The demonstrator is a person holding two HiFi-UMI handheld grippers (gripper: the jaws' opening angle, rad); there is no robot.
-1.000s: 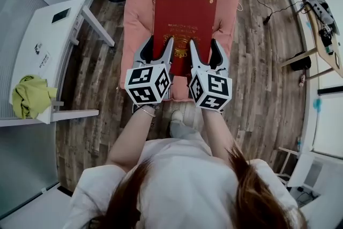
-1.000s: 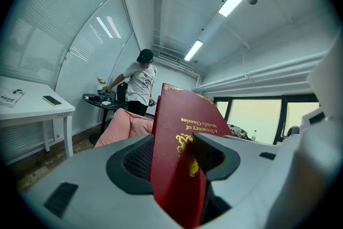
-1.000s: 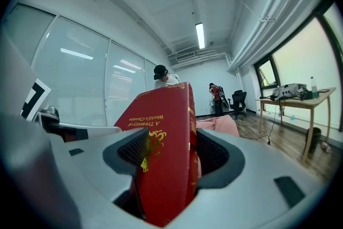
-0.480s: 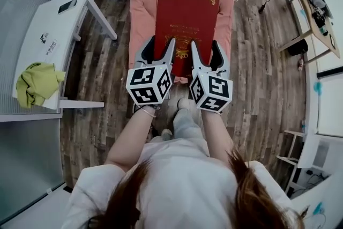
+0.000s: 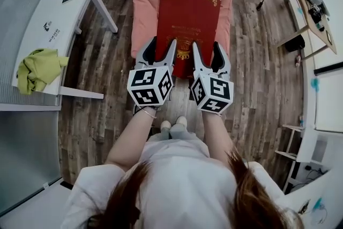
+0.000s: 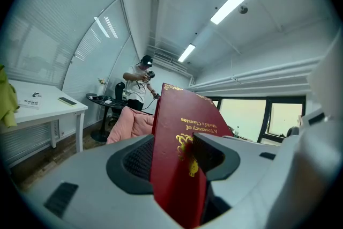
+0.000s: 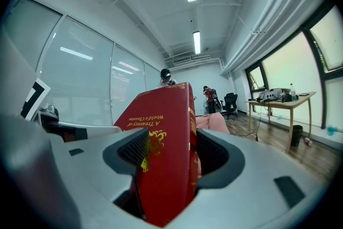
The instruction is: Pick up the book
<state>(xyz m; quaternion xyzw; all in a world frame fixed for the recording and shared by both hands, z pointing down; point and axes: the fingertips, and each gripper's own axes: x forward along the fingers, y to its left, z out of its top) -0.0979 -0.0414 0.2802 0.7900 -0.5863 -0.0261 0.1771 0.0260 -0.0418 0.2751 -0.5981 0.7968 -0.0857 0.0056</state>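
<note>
Left tongs point(image 5: 159, 50) and right tongs point(image 5: 206, 52) each clamp the book point(image 5: 187, 19) by its near edge above the armchair point(image 5: 144, 8). The unsupported far end may lever it loose.

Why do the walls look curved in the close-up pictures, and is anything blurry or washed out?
Left gripper view: the wide lens bends walls and the ceiling light into arcs, with black corners; the book is sharp, its gold title readable. Right gripper view: same bulge, and the windows glare pale. Head view: the floor planks bow toward the edges; the hair nearest the camera is soft.
</note>
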